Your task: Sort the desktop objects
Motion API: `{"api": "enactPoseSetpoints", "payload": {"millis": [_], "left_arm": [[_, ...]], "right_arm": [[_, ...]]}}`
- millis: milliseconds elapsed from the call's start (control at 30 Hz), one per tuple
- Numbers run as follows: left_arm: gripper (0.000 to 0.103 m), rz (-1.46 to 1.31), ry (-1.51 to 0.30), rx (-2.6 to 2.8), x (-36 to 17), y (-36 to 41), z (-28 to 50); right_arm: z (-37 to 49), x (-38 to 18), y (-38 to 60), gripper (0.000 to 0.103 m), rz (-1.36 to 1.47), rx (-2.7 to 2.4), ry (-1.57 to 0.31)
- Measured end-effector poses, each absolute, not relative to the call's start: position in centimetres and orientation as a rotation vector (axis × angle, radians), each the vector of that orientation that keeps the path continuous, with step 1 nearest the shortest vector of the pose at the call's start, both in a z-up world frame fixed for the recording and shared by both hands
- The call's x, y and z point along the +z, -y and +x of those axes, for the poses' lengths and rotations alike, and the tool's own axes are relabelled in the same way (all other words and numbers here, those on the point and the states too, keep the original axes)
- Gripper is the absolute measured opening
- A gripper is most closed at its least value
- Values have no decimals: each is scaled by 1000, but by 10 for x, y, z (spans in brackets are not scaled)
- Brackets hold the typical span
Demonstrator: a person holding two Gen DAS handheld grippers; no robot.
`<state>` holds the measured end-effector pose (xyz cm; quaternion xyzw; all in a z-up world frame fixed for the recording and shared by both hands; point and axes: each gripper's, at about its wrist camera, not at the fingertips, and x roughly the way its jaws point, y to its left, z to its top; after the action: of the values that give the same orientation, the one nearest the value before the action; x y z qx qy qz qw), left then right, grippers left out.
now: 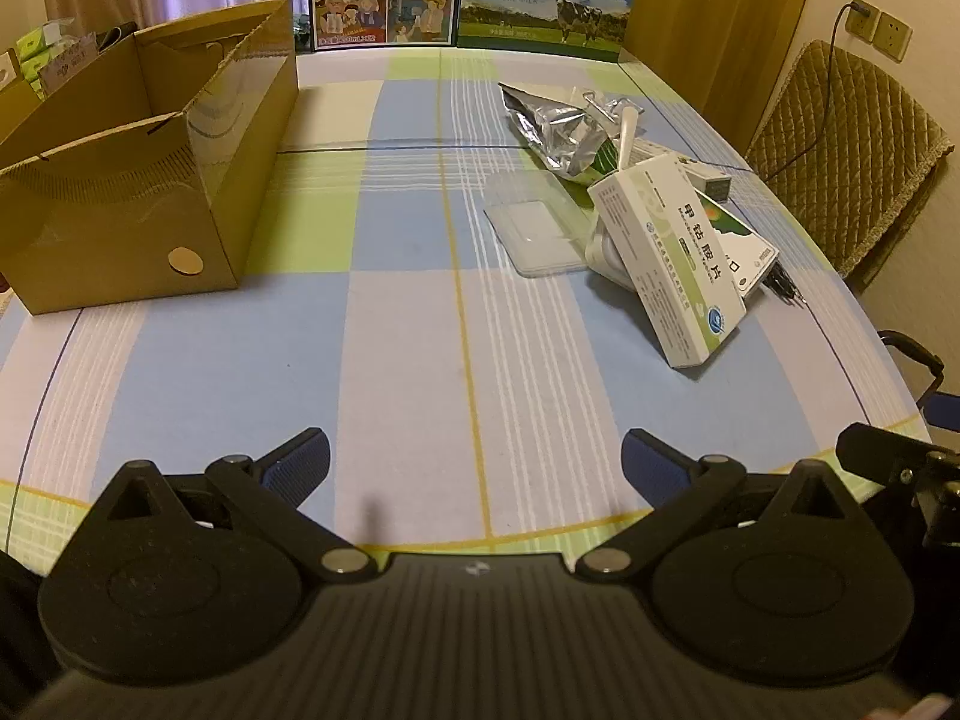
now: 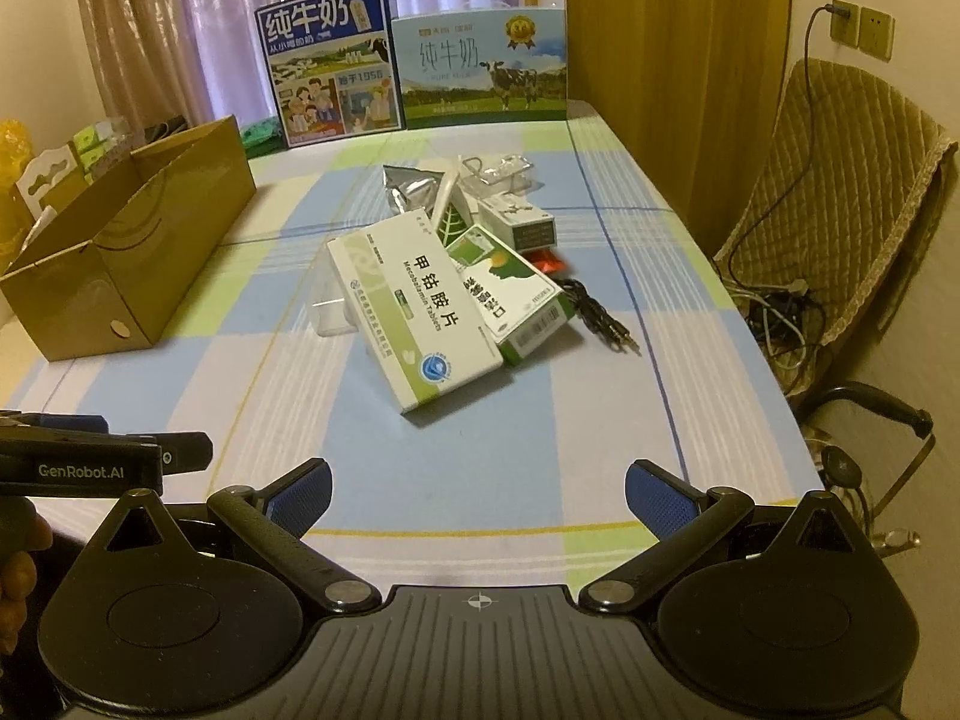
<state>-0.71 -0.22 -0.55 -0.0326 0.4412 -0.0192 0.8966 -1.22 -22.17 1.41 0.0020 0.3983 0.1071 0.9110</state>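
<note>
Both the left gripper point(image 1: 477, 459) and right gripper point(image 2: 478, 495) hover empty with jaws apart, while the tilted medicine box point(image 2: 414, 309) atop the mid-table pile looks light, stiff and best pinched across its narrow sides

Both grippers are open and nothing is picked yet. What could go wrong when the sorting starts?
The big white medicine box leans on the pile, so lifting it may make the green box beside it slide. The thin black cable near the table edge could snag or drop. The clear plastic case lies flat and looks hard to pinch.
</note>
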Motion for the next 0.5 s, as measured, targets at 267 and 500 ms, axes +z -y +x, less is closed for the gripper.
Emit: {"api": "enactPoseSetpoints", "payload": {"millis": [267, 500], "left_arm": [[102, -72, -915, -38, -6, 1, -8], [102, -72, -918, -40, -7, 0, -8]], "right_arm": [[-12, 12, 222, 101, 1, 219, -830], [-12, 11, 222, 101, 2, 219, -834]]}}
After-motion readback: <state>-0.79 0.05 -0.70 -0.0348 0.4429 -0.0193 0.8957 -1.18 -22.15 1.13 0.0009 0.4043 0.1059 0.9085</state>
